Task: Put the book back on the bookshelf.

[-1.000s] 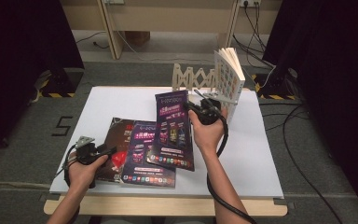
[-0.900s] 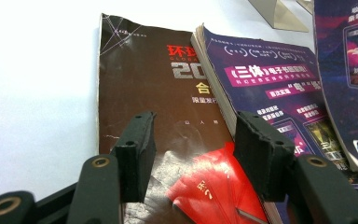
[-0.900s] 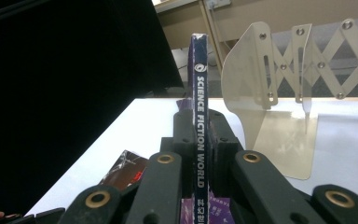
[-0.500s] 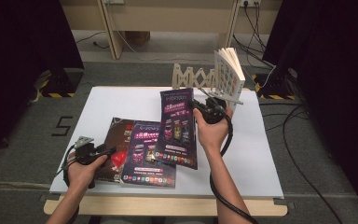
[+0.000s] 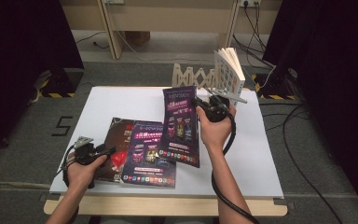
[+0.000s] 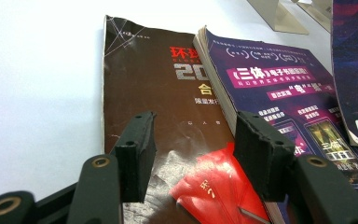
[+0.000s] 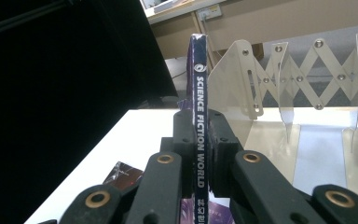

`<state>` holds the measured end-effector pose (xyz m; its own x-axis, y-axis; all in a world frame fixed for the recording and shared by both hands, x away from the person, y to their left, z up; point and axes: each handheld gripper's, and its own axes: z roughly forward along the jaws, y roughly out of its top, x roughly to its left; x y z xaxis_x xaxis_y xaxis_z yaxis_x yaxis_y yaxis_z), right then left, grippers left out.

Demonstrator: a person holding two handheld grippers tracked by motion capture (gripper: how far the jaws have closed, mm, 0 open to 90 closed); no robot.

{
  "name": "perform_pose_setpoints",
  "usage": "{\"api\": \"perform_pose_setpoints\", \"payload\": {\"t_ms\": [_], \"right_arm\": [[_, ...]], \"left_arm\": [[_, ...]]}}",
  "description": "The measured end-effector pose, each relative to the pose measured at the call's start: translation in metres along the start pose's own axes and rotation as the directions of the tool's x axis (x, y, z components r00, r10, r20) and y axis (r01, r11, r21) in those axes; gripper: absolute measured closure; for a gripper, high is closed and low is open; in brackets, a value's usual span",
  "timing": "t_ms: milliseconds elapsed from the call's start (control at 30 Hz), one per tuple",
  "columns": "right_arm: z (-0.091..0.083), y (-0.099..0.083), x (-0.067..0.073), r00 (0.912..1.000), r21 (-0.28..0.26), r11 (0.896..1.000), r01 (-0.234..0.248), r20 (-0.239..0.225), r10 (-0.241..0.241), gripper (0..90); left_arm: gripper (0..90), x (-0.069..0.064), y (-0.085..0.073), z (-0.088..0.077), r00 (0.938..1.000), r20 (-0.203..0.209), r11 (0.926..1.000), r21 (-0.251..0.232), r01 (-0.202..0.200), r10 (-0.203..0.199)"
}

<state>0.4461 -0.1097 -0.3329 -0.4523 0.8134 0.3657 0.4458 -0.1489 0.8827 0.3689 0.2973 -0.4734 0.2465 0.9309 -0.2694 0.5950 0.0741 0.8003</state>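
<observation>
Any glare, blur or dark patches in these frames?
High view: soft overall, both sides black, the table evenly lit. Left gripper view: sheen on the brown book, its jaws slightly blurred. Right gripper view: spine of the magazine sharp, left half black, the rack well lit.

Purple magazine (image 5: 181,125), raised, tilted above table

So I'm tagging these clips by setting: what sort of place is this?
Probably a lab or studio recording bay, not a home: a white table ringed by black curtains, cables on grey carpet, and a floor marker reading 5.
</observation>
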Motion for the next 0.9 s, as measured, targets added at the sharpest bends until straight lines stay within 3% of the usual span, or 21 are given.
{"api": "perform_pose_setpoints", "payload": {"t_ms": [900], "right_arm": [[-0.011,0.013,-0.009,0.9995,-0.046,0.999,-0.018,0.024,0.019,84.5]], "left_arm": [[47.9,0.001,0.001,-0.001,1.0000,0.003,1.0000,-0.001,0.005,-0.005]]}}
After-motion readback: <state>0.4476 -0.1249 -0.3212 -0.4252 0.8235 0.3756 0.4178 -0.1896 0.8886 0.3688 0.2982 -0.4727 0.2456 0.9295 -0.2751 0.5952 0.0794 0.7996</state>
